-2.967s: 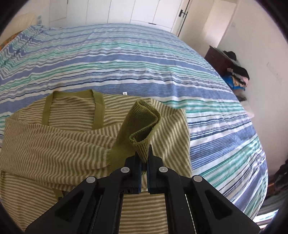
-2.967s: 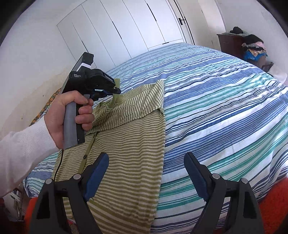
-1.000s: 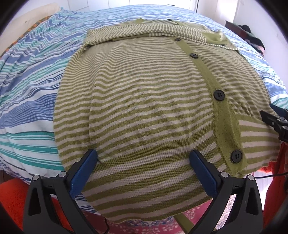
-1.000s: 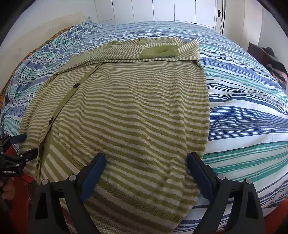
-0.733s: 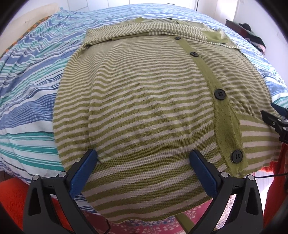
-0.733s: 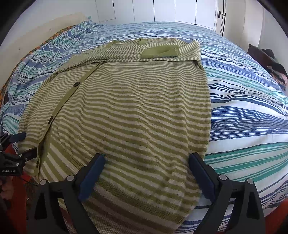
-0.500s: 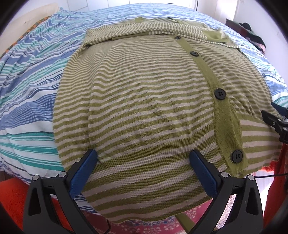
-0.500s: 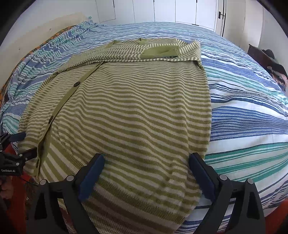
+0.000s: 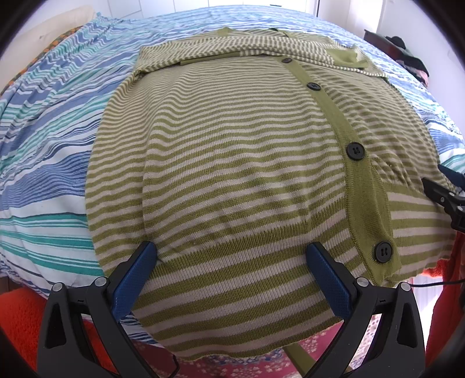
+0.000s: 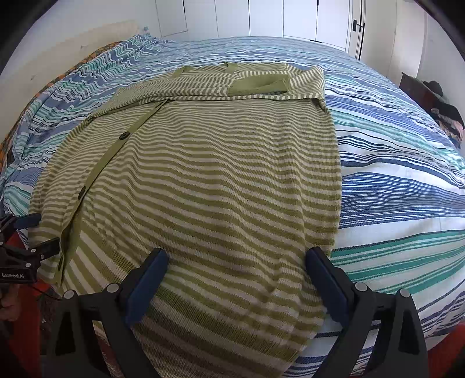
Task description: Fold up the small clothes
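Note:
A green and cream striped cardigan (image 9: 232, 162) lies flat on the bed, buttons up, its hem hanging over the near edge. Both sleeves are folded across the chest at the far end (image 10: 247, 84). My left gripper (image 9: 232, 261) is open over the hem's left half, its blue pads straddling the fabric. My right gripper (image 10: 235, 267) is open over the hem's right half. Each gripper shows at the edge of the other's view: the right one (image 9: 444, 197), the left one (image 10: 26, 241).
The bed (image 10: 392, 162) has a blue, teal and white striped cover. White wardrobe doors (image 10: 261, 17) stand behind it. A dark dresser with piled clothes (image 10: 436, 99) is at the far right. Orange-red fabric (image 9: 20, 319) lies below the bed edge.
Three seconds ago my left gripper was shut on a sleeve cuff at the chest; it has let go. Both grippers now sit open at the hem. Nothing has moved in the last second.

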The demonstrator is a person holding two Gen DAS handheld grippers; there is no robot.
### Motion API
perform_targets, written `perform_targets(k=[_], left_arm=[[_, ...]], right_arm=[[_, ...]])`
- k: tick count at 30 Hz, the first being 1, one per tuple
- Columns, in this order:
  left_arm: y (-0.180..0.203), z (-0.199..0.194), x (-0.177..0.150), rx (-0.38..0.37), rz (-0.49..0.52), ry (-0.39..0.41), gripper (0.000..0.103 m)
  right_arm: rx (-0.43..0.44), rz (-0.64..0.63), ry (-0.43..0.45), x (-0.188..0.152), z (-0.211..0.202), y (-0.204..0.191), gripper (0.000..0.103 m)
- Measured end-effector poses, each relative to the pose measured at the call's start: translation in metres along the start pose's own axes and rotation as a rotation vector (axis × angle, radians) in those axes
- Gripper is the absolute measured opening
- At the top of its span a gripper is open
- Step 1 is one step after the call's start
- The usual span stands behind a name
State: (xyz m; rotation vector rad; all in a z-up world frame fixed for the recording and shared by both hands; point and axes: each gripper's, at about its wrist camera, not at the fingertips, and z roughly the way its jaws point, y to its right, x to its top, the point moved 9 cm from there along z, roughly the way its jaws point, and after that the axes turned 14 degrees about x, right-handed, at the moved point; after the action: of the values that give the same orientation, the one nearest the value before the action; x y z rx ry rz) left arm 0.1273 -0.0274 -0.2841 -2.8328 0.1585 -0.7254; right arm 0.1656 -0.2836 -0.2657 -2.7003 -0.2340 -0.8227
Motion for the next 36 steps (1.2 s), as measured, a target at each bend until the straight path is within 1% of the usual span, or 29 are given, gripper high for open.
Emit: perform_targets(k=[36], left_arm=[[0.0018, -0.0012, 0.0005, 0.003, 0.003, -0.002, 0.103]], right_arm=[[-0.004, -0.009, 0.001, 0.0017, 0.0017, -0.0009, 0.097]])
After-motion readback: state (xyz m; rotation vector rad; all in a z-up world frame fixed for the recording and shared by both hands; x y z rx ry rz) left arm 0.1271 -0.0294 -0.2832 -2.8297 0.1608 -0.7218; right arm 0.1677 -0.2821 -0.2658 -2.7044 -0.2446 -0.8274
